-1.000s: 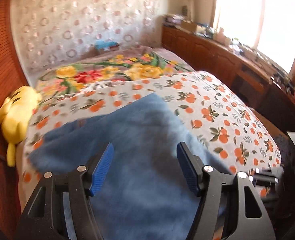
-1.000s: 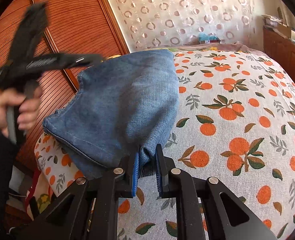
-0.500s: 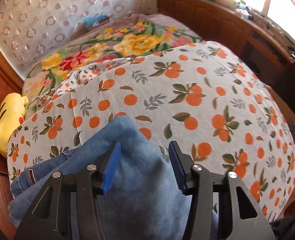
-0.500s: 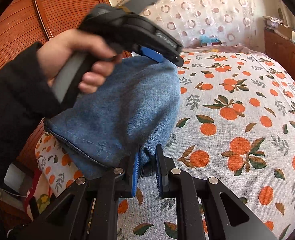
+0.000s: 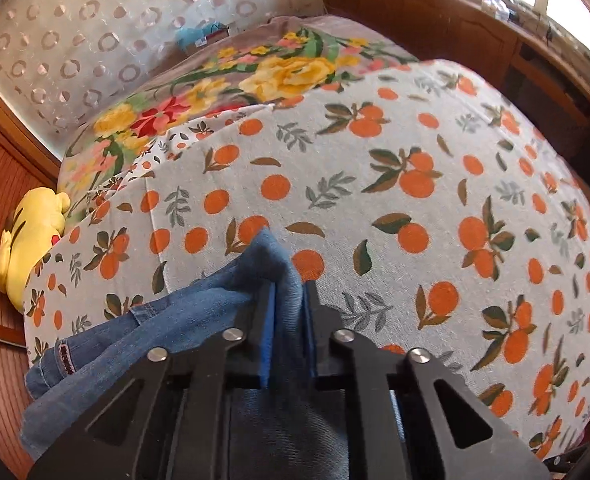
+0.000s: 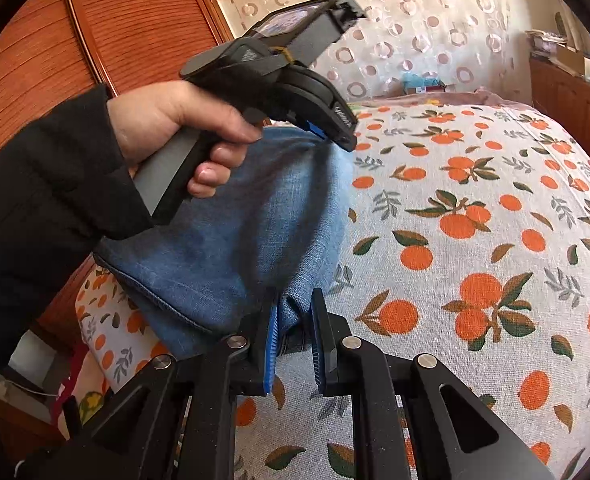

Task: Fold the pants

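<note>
**Bedroom scene: one pair of pants, two grippers, one bed**

- Pants point(image 6: 231, 232), one pair, blue denim. Laid folded at the bed's near left corner, on the orange-print cover; one hem edge is seen along the near left side in the right wrist view, and a waistband with a small label in the left wrist view.
- Left gripper point(image 5: 289, 300), one. Its jaws have just been closing and are now pinched on a raised fold of the denim at the far corner of the pants. It is held by one hand point(image 6: 175, 128) in a black sleeve.
- Right gripper point(image 6: 295, 320), one. Pressed together on the near corner of the denim, cloth bunched between the blue pads.
- Bed cover point(image 6: 475, 240), one, white with oranges and leaves.
- Floral blanket point(image 5: 255, 80), one, beyond the cover.
- Yellow soft toy point(image 5: 31, 236), one, at the bed's left edge; its kind cannot be told for certain.
</note>
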Demonstrator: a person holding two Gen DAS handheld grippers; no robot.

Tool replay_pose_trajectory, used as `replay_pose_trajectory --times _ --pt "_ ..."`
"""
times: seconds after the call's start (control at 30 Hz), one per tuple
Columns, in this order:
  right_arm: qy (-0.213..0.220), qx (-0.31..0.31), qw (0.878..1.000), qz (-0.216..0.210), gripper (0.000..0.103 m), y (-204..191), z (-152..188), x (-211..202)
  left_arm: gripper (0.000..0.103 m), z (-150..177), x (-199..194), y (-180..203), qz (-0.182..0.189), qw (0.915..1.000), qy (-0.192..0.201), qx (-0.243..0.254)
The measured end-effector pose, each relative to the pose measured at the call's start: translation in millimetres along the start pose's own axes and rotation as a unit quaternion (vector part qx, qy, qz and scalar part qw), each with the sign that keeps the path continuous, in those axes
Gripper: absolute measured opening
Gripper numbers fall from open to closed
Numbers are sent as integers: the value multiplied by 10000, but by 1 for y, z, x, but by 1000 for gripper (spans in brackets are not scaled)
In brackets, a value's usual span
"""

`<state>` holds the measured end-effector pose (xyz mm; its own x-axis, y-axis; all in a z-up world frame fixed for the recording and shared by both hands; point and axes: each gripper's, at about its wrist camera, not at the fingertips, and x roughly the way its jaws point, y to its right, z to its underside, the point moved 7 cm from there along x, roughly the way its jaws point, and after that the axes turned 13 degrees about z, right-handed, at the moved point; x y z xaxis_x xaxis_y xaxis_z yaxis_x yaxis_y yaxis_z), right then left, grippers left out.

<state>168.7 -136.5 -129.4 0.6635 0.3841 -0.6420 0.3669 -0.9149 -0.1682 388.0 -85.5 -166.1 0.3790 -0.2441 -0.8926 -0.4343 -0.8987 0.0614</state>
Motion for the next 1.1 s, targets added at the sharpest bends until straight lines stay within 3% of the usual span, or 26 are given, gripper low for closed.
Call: replay_pose_trajectory --times 0.27,0.43,0.63,0.87,1.1 --pt "417 -295 9972 -541 8 -31 -34 -40 9 3 -85 -20 387 9945 958 -158" --pt "594 -843 9914 -802 5 -79 -53 -56 9 20 -132 -56 393 9904 1273 -377" --pt "499 -1196 9829 -1310 5 -139 -65 -51 9 57 -165 -110 257 9859 1491 -709" --pt "216 -1626 9712 -1730 5 -205 -60 -13 9 110 -156 -172 107 9828 1442 -1149" --pt "-190 -1773 9675 -1794 5 -228 -45 22 9 142 -135 -199 159 9804 1382 -1397"
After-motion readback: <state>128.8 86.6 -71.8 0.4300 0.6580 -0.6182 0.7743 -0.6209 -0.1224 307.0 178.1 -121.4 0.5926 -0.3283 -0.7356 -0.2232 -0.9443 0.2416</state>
